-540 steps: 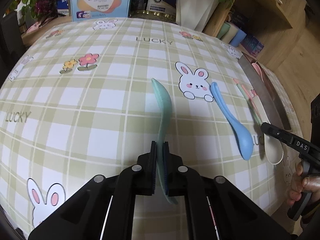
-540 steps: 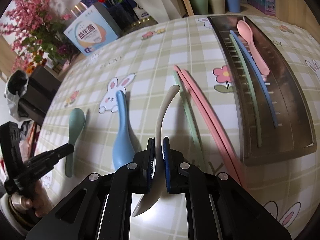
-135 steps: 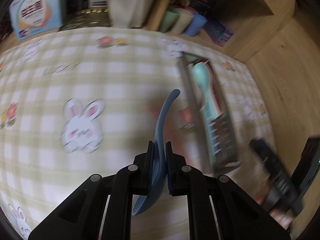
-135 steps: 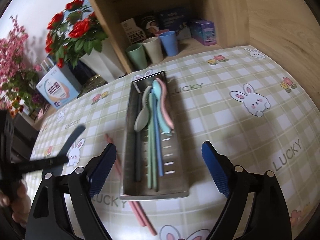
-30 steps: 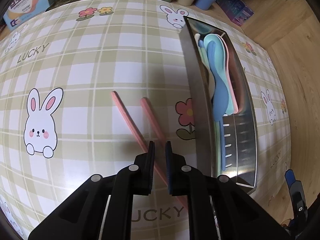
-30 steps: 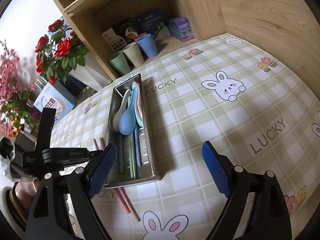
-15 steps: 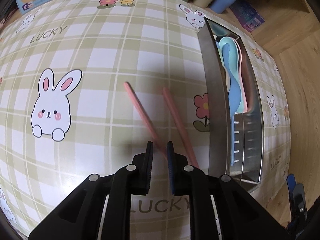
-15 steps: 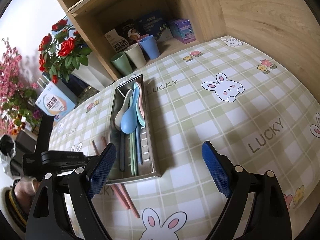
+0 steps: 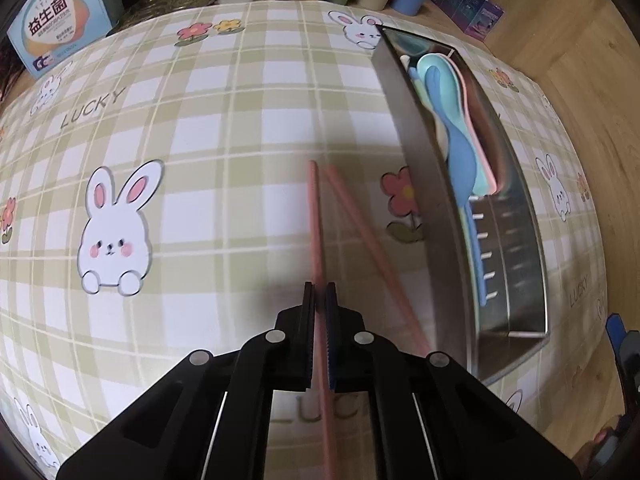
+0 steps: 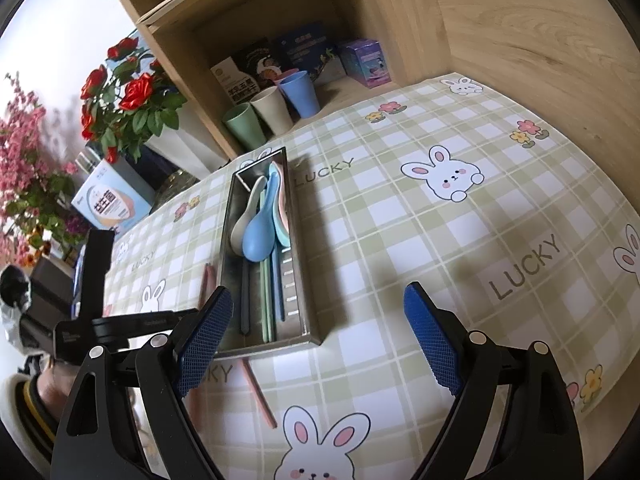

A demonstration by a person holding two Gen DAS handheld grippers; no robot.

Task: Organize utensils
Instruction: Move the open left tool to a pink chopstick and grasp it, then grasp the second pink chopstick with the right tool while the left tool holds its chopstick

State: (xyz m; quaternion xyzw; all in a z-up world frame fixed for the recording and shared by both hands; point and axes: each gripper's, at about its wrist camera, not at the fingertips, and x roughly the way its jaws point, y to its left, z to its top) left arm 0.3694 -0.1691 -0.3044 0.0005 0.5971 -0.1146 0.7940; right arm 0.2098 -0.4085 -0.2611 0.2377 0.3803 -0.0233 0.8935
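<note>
Left gripper (image 9: 319, 294) has just closed, clamped on one pink chopstick (image 9: 314, 216); second chopstick (image 9: 360, 224) lies on worktop (image 9: 224, 128) beside metal tray (image 9: 416, 152). Right gripper (image 10: 316, 328) wide apart, empty.

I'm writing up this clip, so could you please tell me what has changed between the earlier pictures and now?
The green, white and blue spoons left the tablecloth and now lie in the metal tray. The left gripper, whose jaws have just been closing, has taken hold of one pink chopstick, swinging it closer to the other chopstick. The right gripper let go of the white spoon and hangs open. The tray and cups kept their places.
</note>
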